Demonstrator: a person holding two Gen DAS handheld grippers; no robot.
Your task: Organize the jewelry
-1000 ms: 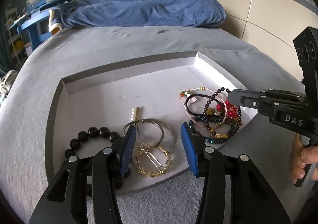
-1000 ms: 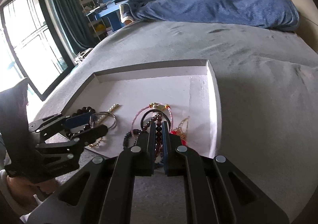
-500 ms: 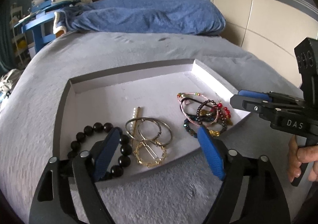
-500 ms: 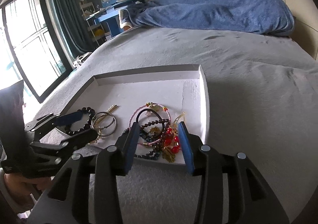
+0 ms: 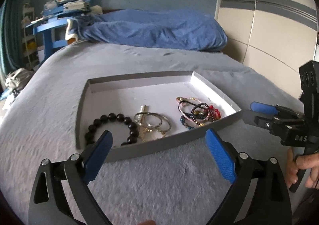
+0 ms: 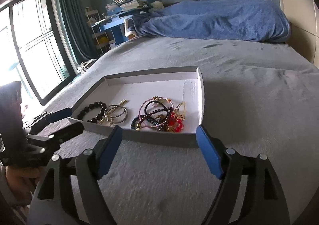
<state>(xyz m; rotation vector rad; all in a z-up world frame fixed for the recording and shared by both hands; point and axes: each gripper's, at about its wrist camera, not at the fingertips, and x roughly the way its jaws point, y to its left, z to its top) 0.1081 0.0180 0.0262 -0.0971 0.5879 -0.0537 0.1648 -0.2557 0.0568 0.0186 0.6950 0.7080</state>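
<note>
A shallow grey tray (image 5: 159, 150) (image 6: 159, 141) lies on the grey bed. In it are a black bead bracelet (image 5: 111, 118) (image 6: 89, 113), silver bangles (image 5: 157, 122) (image 6: 117, 113) over gold pieces, and a tangle of colourful bead bracelets (image 5: 197, 113) (image 6: 159, 117). My left gripper (image 5: 159, 155) is open and empty, held just in front of the tray's near wall. My right gripper (image 6: 159, 149) is open and empty, also in front of the tray. It shows at the right of the left wrist view (image 5: 257, 113).
A blue blanket (image 5: 155, 31) (image 6: 215, 21) is heaped at the far end of the bed. A blue desk with books (image 5: 57, 21) stands at the far left. A window (image 6: 30, 49) is on the left, a wardrobe (image 5: 269, 25) on the right.
Both grippers have pulled back out of the tray to just in front of it. Both have opened wide; the right was shut a second ago.
</note>
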